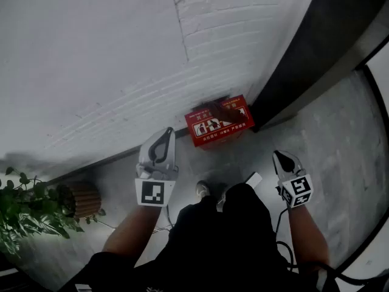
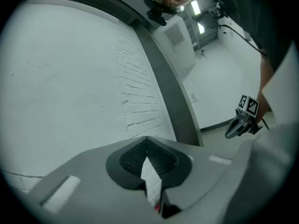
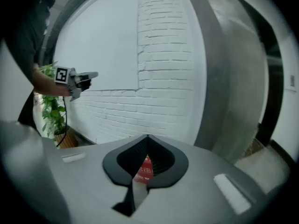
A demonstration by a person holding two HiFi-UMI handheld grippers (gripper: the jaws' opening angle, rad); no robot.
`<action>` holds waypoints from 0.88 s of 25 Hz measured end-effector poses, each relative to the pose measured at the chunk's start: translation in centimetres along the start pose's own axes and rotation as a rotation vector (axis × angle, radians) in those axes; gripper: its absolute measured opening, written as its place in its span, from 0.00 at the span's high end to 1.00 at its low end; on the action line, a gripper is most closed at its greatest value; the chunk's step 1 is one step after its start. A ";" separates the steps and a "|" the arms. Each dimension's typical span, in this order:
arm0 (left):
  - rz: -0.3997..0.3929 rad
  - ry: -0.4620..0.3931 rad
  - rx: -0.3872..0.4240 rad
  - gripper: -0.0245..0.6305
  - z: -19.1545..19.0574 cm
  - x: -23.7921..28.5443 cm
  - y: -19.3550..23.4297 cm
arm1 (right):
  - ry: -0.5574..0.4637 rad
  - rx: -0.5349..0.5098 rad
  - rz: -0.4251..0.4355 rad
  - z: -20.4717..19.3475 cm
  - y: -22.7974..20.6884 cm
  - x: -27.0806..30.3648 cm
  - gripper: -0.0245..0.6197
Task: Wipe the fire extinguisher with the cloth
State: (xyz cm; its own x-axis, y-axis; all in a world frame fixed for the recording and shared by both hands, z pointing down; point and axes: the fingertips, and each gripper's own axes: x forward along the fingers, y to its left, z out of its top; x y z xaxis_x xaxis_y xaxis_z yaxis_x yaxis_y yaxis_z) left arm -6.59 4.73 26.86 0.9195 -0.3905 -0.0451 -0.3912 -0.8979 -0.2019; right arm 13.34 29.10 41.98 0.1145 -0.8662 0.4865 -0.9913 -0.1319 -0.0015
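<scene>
The wiping has not begun; this reads as the approach, with the person standing over the spot and no cloth in any view.

At the far left, a potted plant (image 1: 24, 215) stands on the floor (image 1: 328, 139) against the white brick wall (image 1: 231, 47).

The left hand-held gripper (image 1: 165, 134) is held out level toward the wall. Its jaws are pressed together at the tips, with nothing between them and nothing touching them.

Right of it and farther off, the red fire extinguisher box (image 1: 220, 121) sits on the floor against the foot of the wall, just left of a dark pillar (image 1: 304, 59). Dark shapes show at its top, but the fire extinguisher itself cannot be made out clearly.

The right hand-held gripper (image 1: 279, 158) tilts downward. It hangs nearer the person than the box, well apart from it. Its jaws are also closed and empty, and in its own view the box shows through the slot behind the closed tips, so it is roughly aimed there.

The next move likely calls for finding and picking up the cloth, which means spreading one pair of jaws. After that comes stooping down to the box, since both tools are now held high above it. Which hand should wipe is not settled by what shows.
</scene>
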 end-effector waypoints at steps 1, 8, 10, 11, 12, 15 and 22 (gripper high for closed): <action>-0.011 0.014 -0.011 0.96 -0.3 1.2 0.2 | -0.004 -0.040 0.055 0.8 0.6 1.7 0.96; 0.269 0.134 -0.062 0.96 -2.6 3.2 8.1 | 0.108 -0.004 0.222 0.3 -2.1 16.6 0.96; 0.396 0.215 -0.061 0.96 -3.1 0.3 11.4 | 0.150 -0.013 0.262 0.2 -2.9 20.4 0.96; 0.445 0.257 -0.049 0.96 -3.1 -1.3 12.8 | 0.188 -0.036 0.272 -0.2 -3.3 22.4 0.96; 0.492 0.293 -0.032 0.96 -3.0 -2.9 14.0 | 0.245 -0.064 0.274 -1.1 -3.7 24.4 0.96; 0.636 0.339 0.029 0.96 -1.9 -7.3 16.8 | 0.427 -0.160 0.310 -4.9 -3.9 30.4 0.76; 0.822 0.464 0.039 0.96 -1.5 -15.5 16.8 | 0.637 -0.317 0.442 -11.6 -1.5 38.0 0.61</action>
State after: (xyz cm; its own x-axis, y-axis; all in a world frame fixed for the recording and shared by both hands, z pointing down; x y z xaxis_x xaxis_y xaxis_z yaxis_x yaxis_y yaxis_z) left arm -27.45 -4.61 25.66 0.2458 -0.9475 0.2047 -0.9007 -0.3012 -0.3131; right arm 18.45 1.94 70.59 -0.2537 -0.3554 0.8996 -0.9183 0.3806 -0.1086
